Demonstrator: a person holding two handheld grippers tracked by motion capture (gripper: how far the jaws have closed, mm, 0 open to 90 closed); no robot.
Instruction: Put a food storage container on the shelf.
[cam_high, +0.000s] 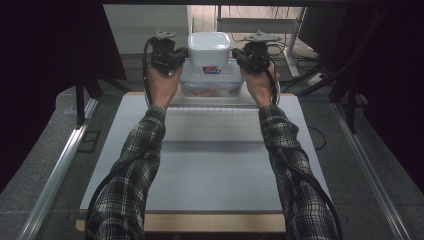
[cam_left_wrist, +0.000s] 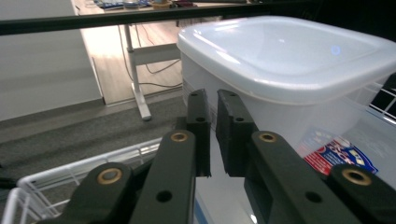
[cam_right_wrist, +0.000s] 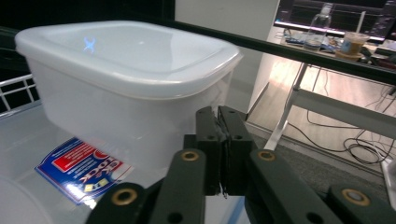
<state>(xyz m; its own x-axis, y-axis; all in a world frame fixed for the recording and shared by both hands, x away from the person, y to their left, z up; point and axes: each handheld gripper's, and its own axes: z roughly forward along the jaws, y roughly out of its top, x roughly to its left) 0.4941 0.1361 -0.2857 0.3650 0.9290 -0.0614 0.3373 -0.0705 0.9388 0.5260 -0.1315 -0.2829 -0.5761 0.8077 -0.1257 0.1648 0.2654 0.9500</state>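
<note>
Tub (cam_high: 209, 47): white, boxy, rounded corners, smooth lipped lid; stands on the box lid at the far end of the table, between the two grippers.
Box (cam_high: 211, 85): clear plastic, wider than the tub, something orange inside; its flat lid carries a red-and-blue label (cam_right_wrist: 81, 169).
Rack (cam_left_wrist: 70, 175): white wire, seen around the box's edge in the left gripper view.
Left gripper (cam_high: 175, 56): black, bolted links with brass pivots; in its own view (cam_left_wrist: 212, 135) the jaws stand a narrow gap apart with nothing between them, tips just beside the tub's wall.
Right gripper (cam_high: 243, 56): same build; in its own view (cam_right_wrist: 218, 149) the jaws are pressed together, holding nothing, just beside the tub's other wall.
Hands: left hand (cam_high: 164, 82) and right hand (cam_high: 260, 87), in plaid sleeves, flank the box.
Table (cam_high: 215, 165): pale matte mat on a wooden top; wide bare stretch between the forearms.
Edges: metal rails (cam_high: 55, 170) run along both sides; a dark bar (cam_left_wrist: 93, 18) crosses behind the tub.
Beyond: desk legs and cables (cam_right_wrist: 327, 126) on the floor.
</note>
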